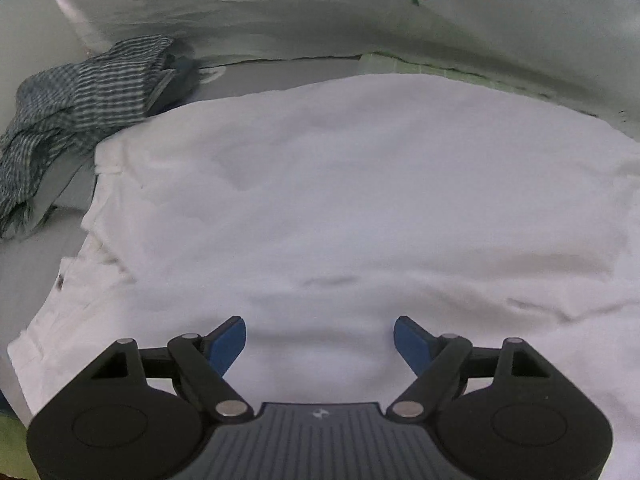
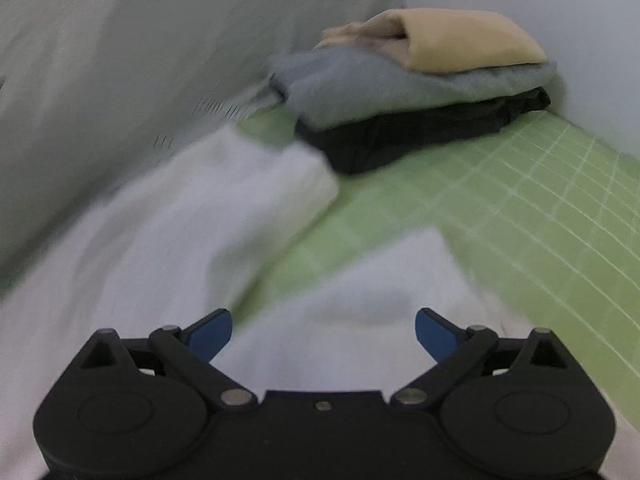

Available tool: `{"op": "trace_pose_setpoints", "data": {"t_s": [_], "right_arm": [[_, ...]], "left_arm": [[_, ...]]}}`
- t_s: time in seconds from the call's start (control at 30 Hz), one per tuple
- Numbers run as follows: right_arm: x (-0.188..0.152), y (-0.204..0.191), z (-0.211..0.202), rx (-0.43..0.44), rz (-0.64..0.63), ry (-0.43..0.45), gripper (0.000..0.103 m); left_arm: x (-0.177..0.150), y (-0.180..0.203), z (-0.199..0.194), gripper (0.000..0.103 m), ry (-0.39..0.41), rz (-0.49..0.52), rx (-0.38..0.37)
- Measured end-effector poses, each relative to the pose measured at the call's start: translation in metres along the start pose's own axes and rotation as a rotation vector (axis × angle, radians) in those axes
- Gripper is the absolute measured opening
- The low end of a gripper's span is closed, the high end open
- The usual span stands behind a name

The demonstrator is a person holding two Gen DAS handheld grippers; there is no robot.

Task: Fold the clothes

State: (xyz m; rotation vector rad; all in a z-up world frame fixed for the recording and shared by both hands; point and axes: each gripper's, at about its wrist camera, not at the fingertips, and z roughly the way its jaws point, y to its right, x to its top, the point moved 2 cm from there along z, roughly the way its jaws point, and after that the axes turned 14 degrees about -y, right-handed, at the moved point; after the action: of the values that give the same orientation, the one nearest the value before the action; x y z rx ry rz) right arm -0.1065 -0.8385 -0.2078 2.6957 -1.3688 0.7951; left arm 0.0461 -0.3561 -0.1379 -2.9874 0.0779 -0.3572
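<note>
White trousers [image 1: 340, 200] lie spread flat across the surface in the left wrist view, waistband with a dark button at the left. My left gripper [image 1: 320, 340] hovers over their near part, open, with nothing between its blue fingers [image 1: 226, 344]. In the blurred right wrist view the same white trousers [image 2: 180, 232] show as two legs running away over the green grid mat [image 2: 500, 200]. Open and empty, my right gripper [image 2: 324, 332] sits above the nearer leg.
A crumpled blue-and-white striped garment [image 1: 76, 120] lies at the far left. A pale sheet with carrot prints [image 1: 360, 12] rises behind. At the back right stands a stack of folded clothes [image 2: 420, 92]: beige on grey on black.
</note>
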Motion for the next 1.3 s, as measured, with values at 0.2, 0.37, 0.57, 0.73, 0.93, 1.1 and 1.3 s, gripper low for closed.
{"op": "trace_pose_setpoints", "data": {"t_s": [0.2,0.37,0.57,0.73,0.93,1.1,1.3], "right_arm": [[0.058,-0.002,0.046,0.029,0.052,0.008,0.081],[0.071,-0.009,0.068,0.018,0.003,0.031,0.056],[0.067,-0.028,0.046,-0.072,-0.156,0.129,0.011],[0.068,-0.042,0.015,-0.212,-0.269,0.225,0.011],[0.062,-0.031,0.047,-0.305,-0.316,0.061,0.048],[0.054,-0.028,0.041,-0.274,-0.339,0.025,0.082],[0.046,-0.060,0.043,-0.189,-0.424,0.015,0.100]], "left_arm": [[0.032,0.015,0.024,0.086,-0.115,-0.048,0.020],[0.032,0.023,0.031,0.090,-0.139,-0.011,0.077],[0.033,0.023,0.036,0.094,-0.170,0.004,0.102],[0.033,0.020,0.040,0.097,-0.176,-0.020,0.087],[0.034,0.020,0.046,0.098,-0.179,-0.035,0.058],[0.034,0.016,0.043,0.098,-0.172,-0.078,0.013],[0.051,-0.011,0.023,0.098,-0.115,-0.176,-0.016]]}}
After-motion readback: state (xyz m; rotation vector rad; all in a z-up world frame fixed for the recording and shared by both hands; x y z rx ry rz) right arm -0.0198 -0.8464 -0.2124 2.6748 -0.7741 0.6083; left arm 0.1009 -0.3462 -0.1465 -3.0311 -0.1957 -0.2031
